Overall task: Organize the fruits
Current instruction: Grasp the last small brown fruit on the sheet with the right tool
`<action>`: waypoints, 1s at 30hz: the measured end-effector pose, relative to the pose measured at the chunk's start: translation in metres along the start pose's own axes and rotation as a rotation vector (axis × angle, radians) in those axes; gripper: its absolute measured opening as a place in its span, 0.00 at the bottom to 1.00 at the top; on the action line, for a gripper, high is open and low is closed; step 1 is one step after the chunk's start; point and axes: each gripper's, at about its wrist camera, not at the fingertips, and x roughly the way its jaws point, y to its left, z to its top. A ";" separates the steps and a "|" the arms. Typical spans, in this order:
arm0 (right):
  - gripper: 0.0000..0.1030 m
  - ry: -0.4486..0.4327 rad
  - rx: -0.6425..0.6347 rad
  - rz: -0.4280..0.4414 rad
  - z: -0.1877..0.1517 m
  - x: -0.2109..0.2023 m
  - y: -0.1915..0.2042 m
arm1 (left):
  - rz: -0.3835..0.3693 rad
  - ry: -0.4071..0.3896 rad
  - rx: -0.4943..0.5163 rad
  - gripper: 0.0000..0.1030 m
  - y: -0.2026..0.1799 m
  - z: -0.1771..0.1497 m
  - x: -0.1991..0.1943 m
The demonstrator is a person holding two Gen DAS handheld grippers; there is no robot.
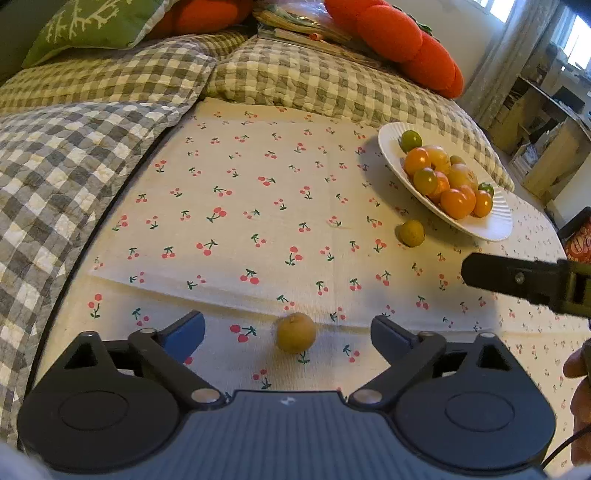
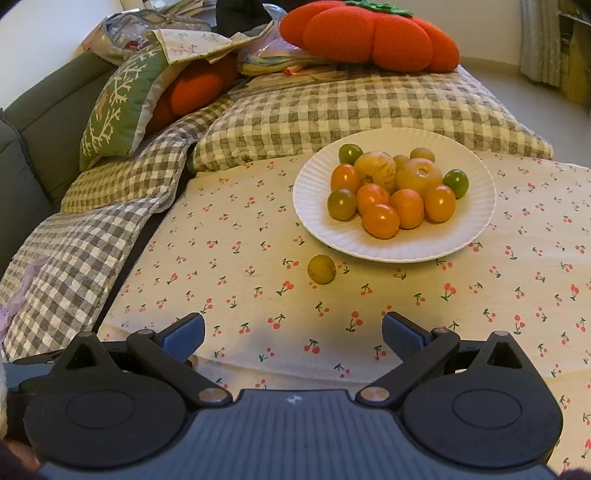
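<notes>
A white plate [image 2: 406,251] on the cherry-print cloth holds several orange, yellow and green fruits [image 2: 380,219]. One yellow-green fruit [image 2: 321,269] lies loose on the cloth just left of the plate's near rim. In the left wrist view the same plate [image 1: 495,229] is at the right, that loose fruit [image 1: 411,233] beside it. A second yellow fruit [image 1: 296,332] lies between the fingers of my left gripper [image 1: 288,334], which is open and not touching it. My right gripper [image 2: 293,334] is open over bare cloth, with nothing between its fingers; one of its fingers [image 1: 517,277] shows at the right.
Grey checked quilts [image 2: 332,110] edge the cloth at the back and left. Orange pumpkin-shaped cushions [image 2: 369,33] and a green patterned cushion [image 2: 118,107] lie behind. A hand [image 1: 580,391] shows at the right edge of the left wrist view.
</notes>
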 end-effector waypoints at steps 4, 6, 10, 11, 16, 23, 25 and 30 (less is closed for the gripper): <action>0.98 -0.019 -0.007 -0.025 -0.002 0.009 -0.001 | -0.003 0.025 0.033 0.75 -0.005 -0.002 0.009; 0.92 -0.031 -0.037 -0.042 -0.004 0.015 0.001 | 0.007 0.023 0.056 0.67 -0.006 -0.003 0.012; 0.79 -0.063 -0.120 -0.085 -0.008 0.030 0.007 | 0.014 0.036 0.082 0.47 -0.007 -0.003 0.020; 0.73 -0.068 -0.123 -0.086 -0.008 0.034 0.006 | 0.013 0.043 0.081 0.42 -0.007 -0.004 0.022; 0.68 -0.093 -0.100 -0.092 -0.005 0.050 0.002 | 0.019 0.027 0.073 0.23 -0.004 -0.001 0.023; 0.64 -0.132 -0.136 -0.118 -0.003 0.067 0.002 | 0.009 0.027 0.064 0.17 -0.003 -0.001 0.024; 0.60 -0.126 -0.168 -0.129 -0.005 0.074 0.006 | 0.012 0.025 0.067 0.17 -0.004 -0.001 0.024; 0.49 -0.135 -0.203 -0.151 -0.007 0.080 0.010 | 0.009 0.026 0.065 0.17 -0.003 0.000 0.025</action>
